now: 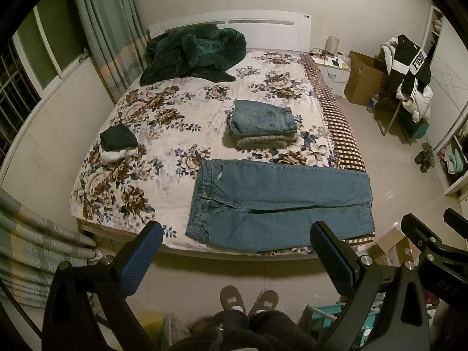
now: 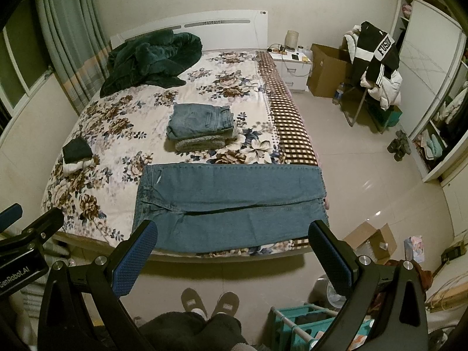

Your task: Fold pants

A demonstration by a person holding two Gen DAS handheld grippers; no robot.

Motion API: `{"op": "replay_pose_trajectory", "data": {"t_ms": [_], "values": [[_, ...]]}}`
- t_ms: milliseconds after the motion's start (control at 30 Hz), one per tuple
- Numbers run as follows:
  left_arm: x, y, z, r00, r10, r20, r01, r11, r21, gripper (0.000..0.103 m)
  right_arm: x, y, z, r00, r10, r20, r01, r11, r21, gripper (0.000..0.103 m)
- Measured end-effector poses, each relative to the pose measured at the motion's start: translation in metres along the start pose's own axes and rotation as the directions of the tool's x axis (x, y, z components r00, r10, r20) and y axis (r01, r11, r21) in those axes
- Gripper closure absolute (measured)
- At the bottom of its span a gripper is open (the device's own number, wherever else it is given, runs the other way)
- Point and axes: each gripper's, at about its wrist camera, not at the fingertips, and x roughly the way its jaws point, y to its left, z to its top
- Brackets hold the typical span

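Blue jeans [image 1: 278, 201] [image 2: 231, 201] lie flat across the near end of the bed, waistband to the left, legs running right to the bed's edge. A slit shows between the two legs. My left gripper [image 1: 237, 234] hangs open above the floor in front of the bed, nothing between its blue pads. My right gripper [image 2: 232, 234] is open too, held back from the near edge of the jeans. Neither touches the cloth. The right gripper's body shows at the right edge of the left wrist view.
A stack of folded jeans [image 1: 263, 118] [image 2: 201, 120] on a grey fleece sits mid-bed. A small dark and white folded pile [image 1: 118, 142] lies at the left. A green blanket [image 1: 190, 54] is heaped by the headboard. The person's slippered feet [image 2: 209, 299] stand on the tile floor; a cardboard box [image 2: 370, 239] sits at right.
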Motion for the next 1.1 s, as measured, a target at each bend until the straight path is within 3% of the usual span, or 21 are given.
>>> {"op": "replay_pose_trajectory", "data": {"t_ms": [233,633,833,933,1033,1100], "values": [[0.016,-0.013,0.005,1.000,0.030,0.003,-0.030,0.999,-0.012,0.000,0.020,-0.021,-0.001,1.000,-0.007,-0.029,0.008,1.000,0.019,0.000],[0.138,-0.046,0.052,0.983,0.180,-0.043,-0.182,0.982,-0.043,0.000,0.171,-0.085,0.030,0.991,-0.070,-0.111,0.083,0.991,0.110,0.000],[0.217,-0.043,0.081,0.972,0.197,-0.130,-0.203,0.979,-0.034,0.000,0.277,-0.102,0.063,0.977,-0.046,-0.206,0.083,0.981,0.175,0.000],[0.279,-0.046,0.105,0.959,0.181,-0.216,-0.193,0.980,-0.039,0.000,0.342,-0.109,0.084,0.966,-0.036,-0.256,0.097,0.969,0.227,0.000],[0.336,-0.042,0.122,0.939,0.145,-0.313,-0.175,0.982,-0.069,0.000,0.415,-0.116,0.107,0.946,-0.030,-0.323,0.131,0.946,0.296,0.000],[0.387,-0.039,0.134,0.914,0.111,-0.391,-0.166,0.980,-0.110,0.000,0.475,-0.123,0.120,0.923,-0.002,-0.384,0.154,0.918,0.365,0.000]]}}
